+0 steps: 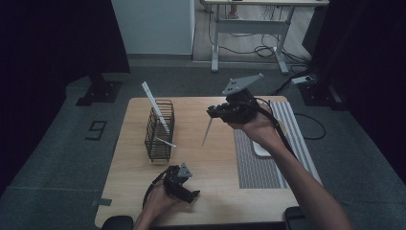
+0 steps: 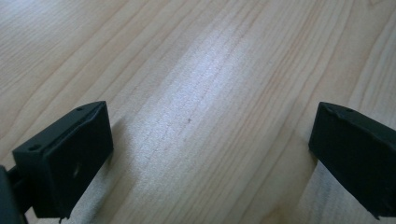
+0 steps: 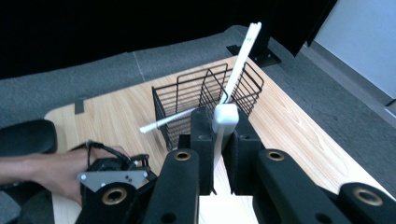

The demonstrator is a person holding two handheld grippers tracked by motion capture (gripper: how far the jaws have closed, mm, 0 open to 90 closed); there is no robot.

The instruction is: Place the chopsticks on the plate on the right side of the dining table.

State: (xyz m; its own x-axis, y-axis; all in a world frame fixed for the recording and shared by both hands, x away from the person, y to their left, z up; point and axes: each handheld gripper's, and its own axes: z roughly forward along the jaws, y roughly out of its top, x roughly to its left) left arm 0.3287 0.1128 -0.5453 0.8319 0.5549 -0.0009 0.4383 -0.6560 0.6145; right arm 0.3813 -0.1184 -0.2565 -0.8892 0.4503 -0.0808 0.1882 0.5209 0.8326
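Right gripper (image 1: 218, 112) pinched a white chopstick (image 1: 207, 132) above the wooden table (image 1: 215, 163) beside the wire basket (image 1: 160, 129); left gripper (image 1: 189, 194) rested spread

A pale wooden table top (image 1: 210, 158) shows a fine streaked grain, light tan throughout. On it stands a black wire basket (image 1: 159, 129) with a grid of thin bars. White plastic sticks (image 1: 155, 106) rise from it. The right gripper (image 1: 216, 112) is black, topped by a grey three-cornered plate (image 1: 242, 83), and holds a white flat stick (image 1: 207, 132). The left gripper (image 1: 190, 195) is black too. A grey striped mat (image 1: 258, 160) carries fine parallel lines beside a white ribbed strip (image 1: 294, 129).
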